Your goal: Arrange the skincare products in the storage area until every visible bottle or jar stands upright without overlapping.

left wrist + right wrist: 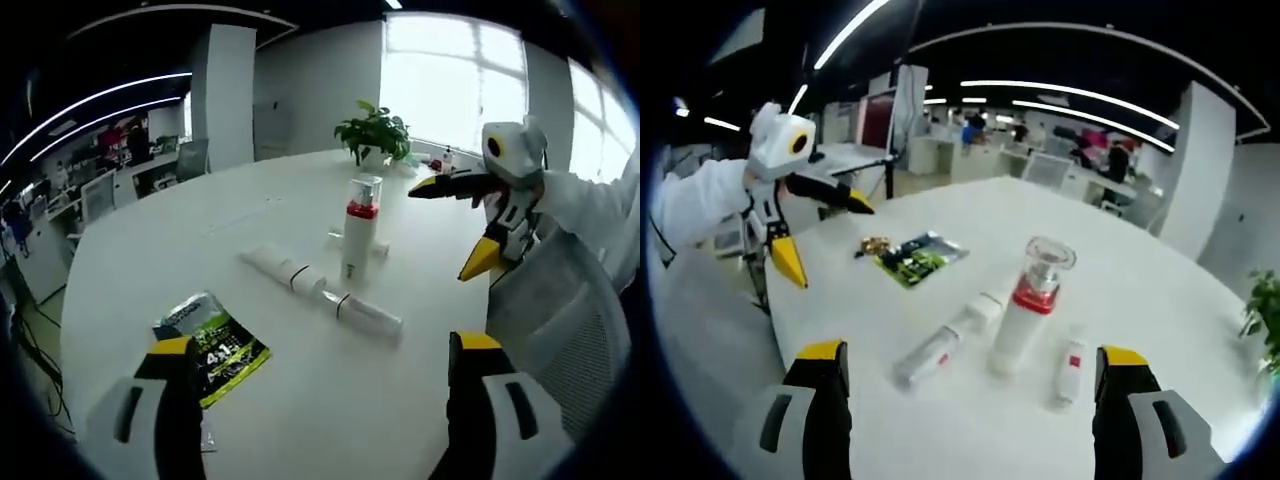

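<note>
Glossy white table [150,270], upright cylindrical bottle [359,228], tubes [288,270] lying flat

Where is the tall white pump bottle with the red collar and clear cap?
The white pump bottle stands upright mid-table in the left gripper view, beside two lying white tubes, the potted plant beyond it.

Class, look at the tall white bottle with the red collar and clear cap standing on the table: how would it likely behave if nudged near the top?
The tall white bottle is slim and upright on a narrow base, so it would probably tip rather than slide. Its round body suggests it would then roll across the smooth white table. The clear cap looks glossy, perhaps slippery to grip.
</note>
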Action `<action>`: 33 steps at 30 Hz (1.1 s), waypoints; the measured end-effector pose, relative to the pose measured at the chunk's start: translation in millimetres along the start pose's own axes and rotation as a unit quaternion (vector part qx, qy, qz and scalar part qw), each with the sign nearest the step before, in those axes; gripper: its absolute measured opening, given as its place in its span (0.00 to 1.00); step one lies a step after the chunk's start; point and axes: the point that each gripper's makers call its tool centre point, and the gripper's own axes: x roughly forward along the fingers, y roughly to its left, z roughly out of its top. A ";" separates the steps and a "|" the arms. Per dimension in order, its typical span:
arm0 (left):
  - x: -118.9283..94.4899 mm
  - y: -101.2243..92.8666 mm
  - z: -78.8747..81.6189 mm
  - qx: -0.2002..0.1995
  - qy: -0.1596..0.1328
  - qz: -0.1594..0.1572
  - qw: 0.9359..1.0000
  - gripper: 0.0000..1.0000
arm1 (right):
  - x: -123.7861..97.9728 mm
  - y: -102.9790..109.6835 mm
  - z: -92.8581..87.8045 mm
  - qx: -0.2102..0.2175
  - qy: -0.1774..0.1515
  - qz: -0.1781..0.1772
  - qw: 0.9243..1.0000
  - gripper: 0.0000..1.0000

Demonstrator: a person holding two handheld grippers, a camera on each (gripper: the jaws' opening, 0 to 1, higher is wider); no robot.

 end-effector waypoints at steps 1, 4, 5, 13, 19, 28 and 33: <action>-0.1 -0.1 1.4 0.000 -0.002 0.003 1.000 0.99 | 1.1 -0.7 0.4 -0.001 -0.003 0.006 1.000 1.00; 0.7 1.0 4.1 -0.005 -0.007 0.014 1.000 0.99 | 3.5 -0.2 0.0 -0.004 -0.006 0.019 1.000 1.00; 1.8 0.6 4.5 -0.007 -0.008 0.016 1.000 0.99 | 3.9 0.4 -0.1 -0.009 -0.007 0.023 1.000 1.00; 10.8 -0.8 0.8 0.002 -0.009 0.027 1.000 0.99 | 6.8 11.9 -4.5 -0.024 -0.015 0.053 0.998 1.00; 14.5 -3.2 3.1 0.006 -0.007 0.027 1.000 0.99 | 4.7 28.7 -9.3 -0.025 -0.012 0.081 0.996 0.99; 13.5 1.5 11.2 0.005 -0.011 0.029 1.000 0.99 | 19.0 50.9 -11.8 -0.015 0.008 0.113 0.993 0.98; 14.0 3.9 7.1 -0.003 -0.016 0.027 0.999 0.99 | 32.2 60.9 -19.6 -0.005 0.021 0.122 0.992 0.94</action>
